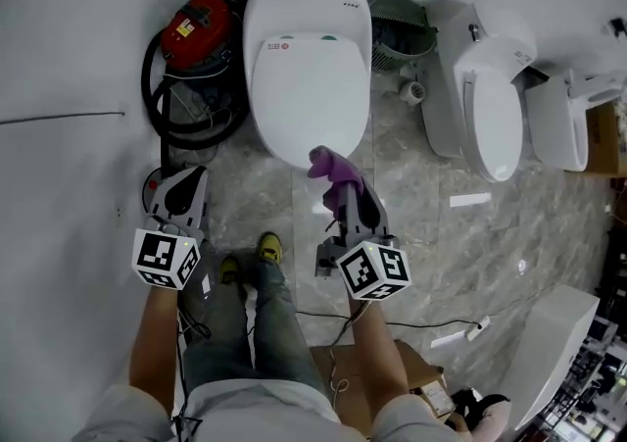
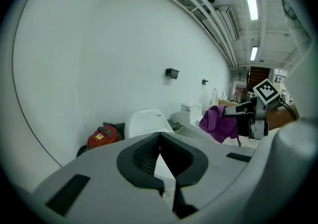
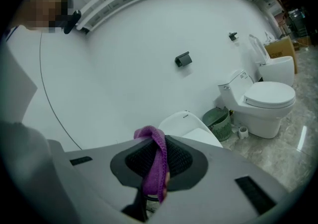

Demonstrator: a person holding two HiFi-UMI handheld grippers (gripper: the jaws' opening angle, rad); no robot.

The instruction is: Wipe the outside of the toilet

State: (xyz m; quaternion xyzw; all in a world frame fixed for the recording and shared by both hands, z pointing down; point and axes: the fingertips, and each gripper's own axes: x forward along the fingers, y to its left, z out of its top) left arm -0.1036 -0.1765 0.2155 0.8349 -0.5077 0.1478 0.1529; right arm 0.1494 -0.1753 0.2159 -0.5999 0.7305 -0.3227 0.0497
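Jaws of right gripper [image 3: 160,162] pinching purple cloth [image 1: 330,168], left gripper [image 2: 160,157] jaws pressed together, glossy white toilet [image 1: 309,77], lid down

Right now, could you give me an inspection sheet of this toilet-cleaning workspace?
Surface: grey marbled floor tiles, glossy.
Job's things: white toilet, lid down; purple cloth, held up in front of it.
Clutter: red vacuum cleaner, green basket, paper roll.
Grippers: left gripper shut, nothing in it; right gripper shut on the purple cloth.
Cables: black hose looped by the vacuum cleaner; thin cable on the floor.
Surroundings: white wall; second toilet to the right.
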